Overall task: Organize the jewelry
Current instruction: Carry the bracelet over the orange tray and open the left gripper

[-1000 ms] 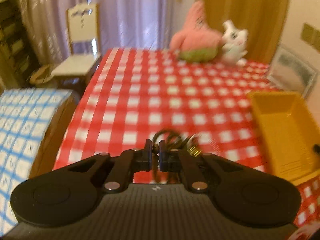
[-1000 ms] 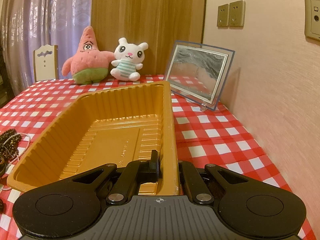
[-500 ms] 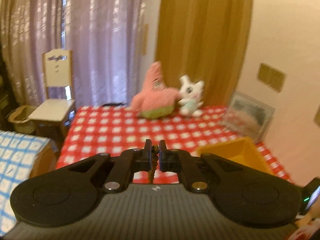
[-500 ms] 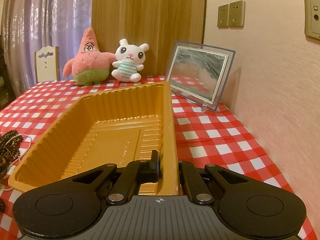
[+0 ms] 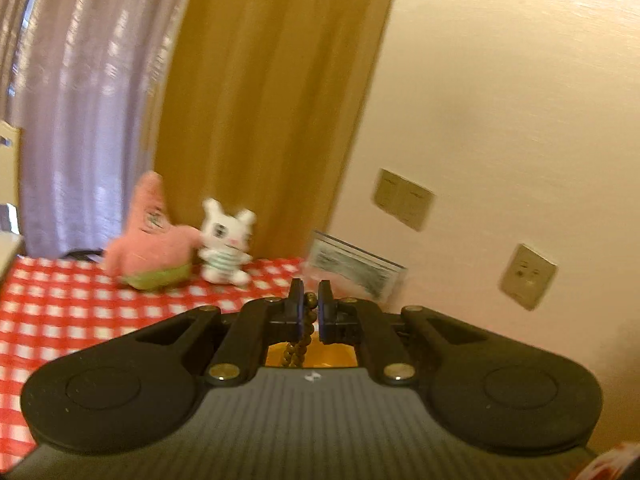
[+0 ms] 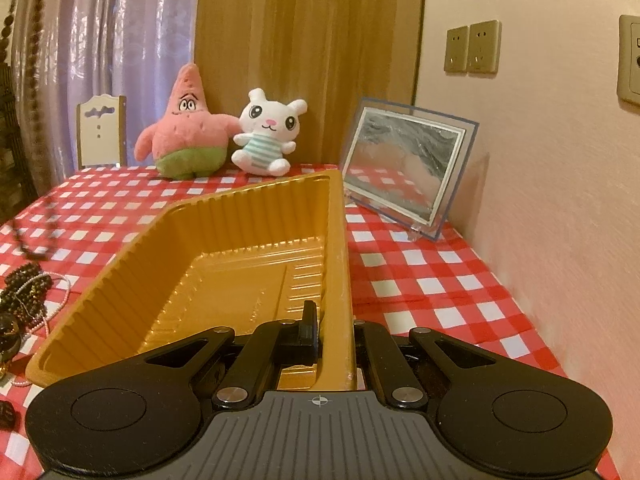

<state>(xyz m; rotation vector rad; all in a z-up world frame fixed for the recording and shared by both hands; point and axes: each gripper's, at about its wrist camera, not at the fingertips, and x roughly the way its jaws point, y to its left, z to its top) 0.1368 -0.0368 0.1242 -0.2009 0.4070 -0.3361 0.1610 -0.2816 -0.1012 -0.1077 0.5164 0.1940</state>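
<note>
My left gripper (image 5: 308, 300) is shut on a brown beaded necklace (image 5: 301, 336), which hangs down between the jaws, high above the table. A sliver of the yellow tray (image 5: 320, 354) shows below it. In the right wrist view the same necklace (image 6: 20, 92) dangles at the far left, its lower end above the cloth. My right gripper (image 6: 332, 328) is shut on the near right rim of the yellow tray (image 6: 224, 264), which is empty. A heap of dark beads and a pink string (image 6: 26, 292) lies left of the tray.
A red checked tablecloth (image 6: 420, 276) covers the table. A pink starfish plush (image 6: 186, 128), a white bunny plush (image 6: 268, 136) and a framed picture (image 6: 408, 168) stand at the back. The wall (image 6: 540, 160) runs close on the right.
My left gripper has lifted the beaded necklace up off the table and swung right toward the tray. The right gripper has kept its hold on the tray rim.
</note>
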